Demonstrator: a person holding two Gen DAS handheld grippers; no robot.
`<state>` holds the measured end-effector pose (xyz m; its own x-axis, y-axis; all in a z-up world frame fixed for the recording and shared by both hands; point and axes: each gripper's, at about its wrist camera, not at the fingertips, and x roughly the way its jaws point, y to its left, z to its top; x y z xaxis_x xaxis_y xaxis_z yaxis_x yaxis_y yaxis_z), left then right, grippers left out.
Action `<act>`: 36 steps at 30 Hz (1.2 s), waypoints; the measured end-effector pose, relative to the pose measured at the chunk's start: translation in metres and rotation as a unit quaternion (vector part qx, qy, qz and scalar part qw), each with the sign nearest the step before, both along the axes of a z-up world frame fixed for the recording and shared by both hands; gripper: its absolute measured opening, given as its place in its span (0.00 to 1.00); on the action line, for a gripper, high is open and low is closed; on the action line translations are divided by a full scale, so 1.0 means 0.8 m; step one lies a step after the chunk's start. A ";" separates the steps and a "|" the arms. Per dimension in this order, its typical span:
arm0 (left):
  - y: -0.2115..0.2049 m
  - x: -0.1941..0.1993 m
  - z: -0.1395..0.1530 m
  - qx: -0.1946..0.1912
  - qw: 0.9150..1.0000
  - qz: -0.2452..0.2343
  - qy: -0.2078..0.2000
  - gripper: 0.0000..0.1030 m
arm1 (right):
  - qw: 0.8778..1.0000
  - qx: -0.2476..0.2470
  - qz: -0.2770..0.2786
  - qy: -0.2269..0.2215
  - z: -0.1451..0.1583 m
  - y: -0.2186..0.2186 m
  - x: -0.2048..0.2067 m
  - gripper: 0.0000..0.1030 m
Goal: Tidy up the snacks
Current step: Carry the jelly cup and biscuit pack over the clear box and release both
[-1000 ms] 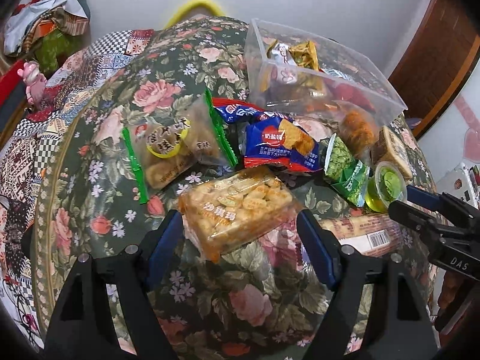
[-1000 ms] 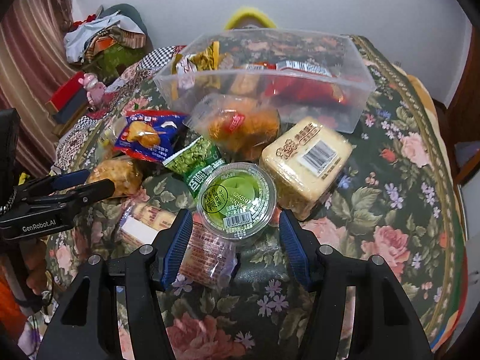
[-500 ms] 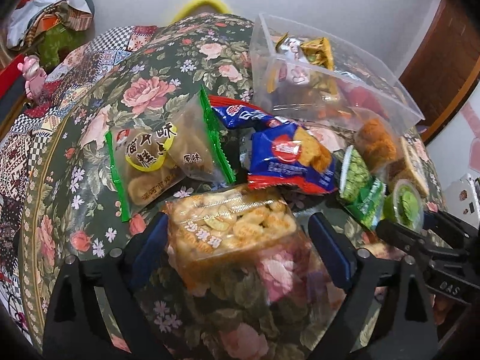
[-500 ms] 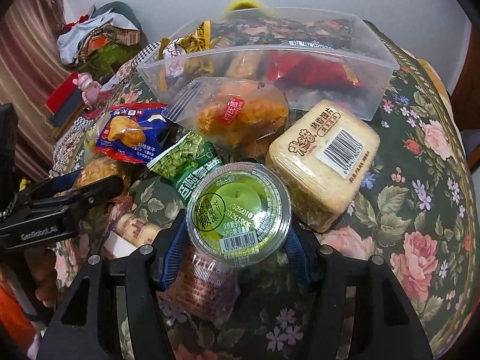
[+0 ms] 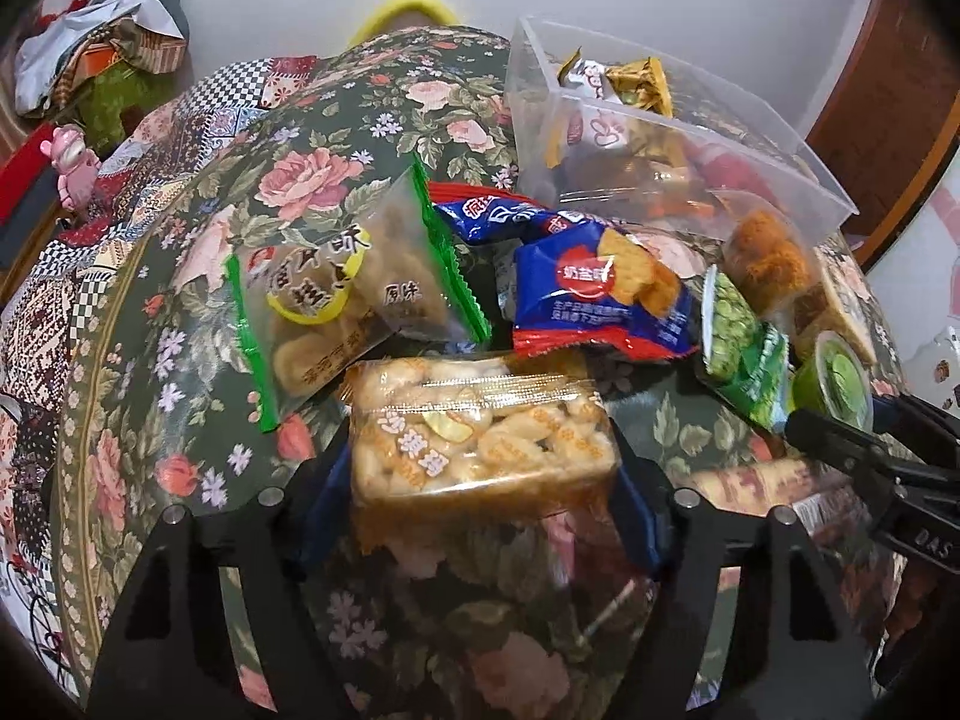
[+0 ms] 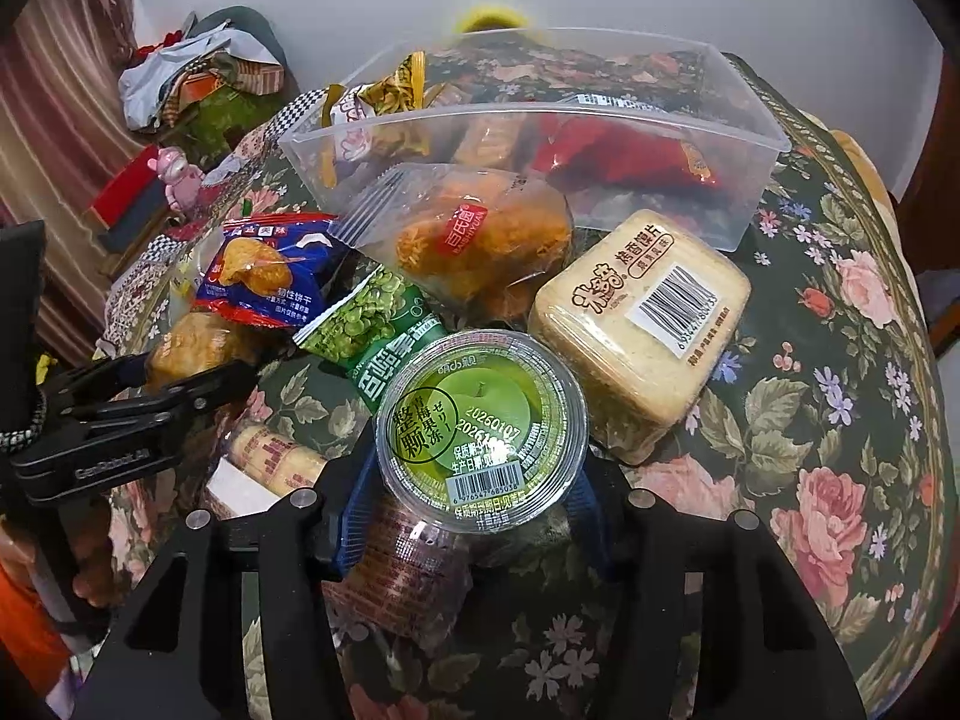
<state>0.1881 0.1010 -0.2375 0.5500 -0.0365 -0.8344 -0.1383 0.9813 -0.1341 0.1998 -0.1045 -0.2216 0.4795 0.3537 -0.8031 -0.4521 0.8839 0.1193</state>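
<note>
My left gripper [image 5: 480,480] is shut on a clear pack of golden crispy snack [image 5: 480,432] and holds it just above the floral tablecloth. My right gripper [image 6: 474,468] is shut on a green jelly cup [image 6: 480,426], lifted a little over a brown-wrapped pack [image 6: 396,564]. A clear plastic bin [image 6: 744,180] with several snacks inside stands at the back; it also shows in the left wrist view [image 5: 540,120]. Each gripper appears in the other's view, the left gripper [image 6: 180,396] and the right gripper [image 5: 870,456].
Loose snacks lie in front of the bin: a blue cracker bag [image 5: 600,300], a green-edged pastry bag [image 5: 354,294], a green pea bag [image 6: 372,324], a meat-floss bun pack [image 6: 480,240], a beige toast-slice pack [image 6: 642,324]. Clutter sits beyond the table's left edge [image 6: 198,78].
Both grippers closed on their items: the left on the crispy snack pack, the right on the jelly cup, and each has lifted slightly toward the bin.
</note>
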 end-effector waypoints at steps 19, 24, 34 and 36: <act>-0.019 -0.043 0.083 -0.009 0.998 -0.011 -0.057 0.72 | 0.999 0.034 -0.004 -0.034 0.041 -0.034 -0.016 0.42; -0.033 -0.037 0.111 -0.006 0.997 -0.022 -0.080 0.72 | 0.997 0.048 -0.004 -0.057 0.066 -0.040 -0.013 0.42; -0.060 0.002 0.152 -0.009 0.992 -0.043 -0.116 0.72 | 0.992 0.064 -0.017 -0.106 0.108 -0.057 0.008 0.42; -0.065 0.012 0.157 -0.009 0.992 -0.046 -0.121 0.72 | 0.991 0.067 -0.021 -0.115 0.115 -0.061 0.015 0.42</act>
